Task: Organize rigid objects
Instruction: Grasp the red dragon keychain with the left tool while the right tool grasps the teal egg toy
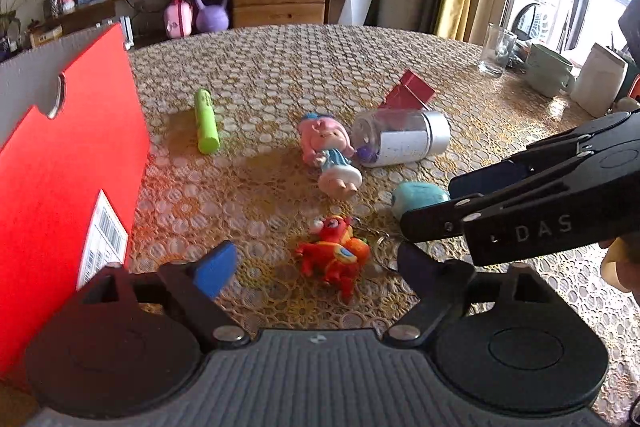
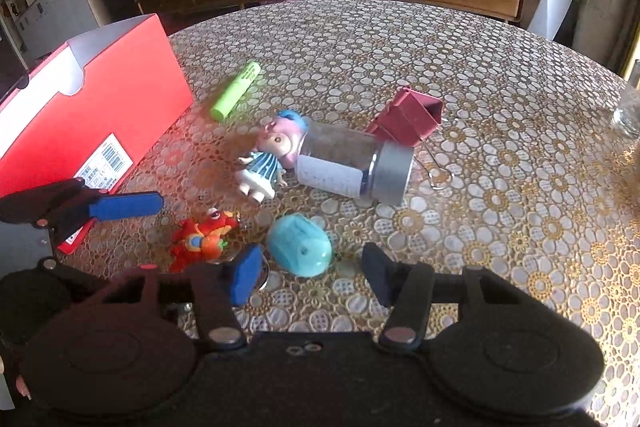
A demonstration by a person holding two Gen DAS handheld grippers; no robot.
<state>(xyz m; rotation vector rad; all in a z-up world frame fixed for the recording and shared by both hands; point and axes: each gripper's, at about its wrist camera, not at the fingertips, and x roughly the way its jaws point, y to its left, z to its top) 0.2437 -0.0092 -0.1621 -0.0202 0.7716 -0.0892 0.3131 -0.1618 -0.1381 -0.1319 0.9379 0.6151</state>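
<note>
Lace cloth [image 1: 280, 67] covers the round table. On it, a red horse toy [image 1: 334, 253] lies between the spread fingers of the left tongs [image 1: 316, 267], untouched. A teal shell [image 2: 300, 245] sits between the right tongs' [image 2: 312, 273] parted fingers, pads clear of it. Beyond both lie a doll [image 1: 330, 155], a toppled jar [image 1: 404, 139], a red clip [image 2: 408, 119] and a green marker [image 1: 207, 127]. Left of the left tongs stands a red box [image 1: 72, 147].

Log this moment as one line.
left hand-held gripper: open around red toy keychain | right hand-held gripper: open around teal egg toy | red box: no toys seen inside
</note>
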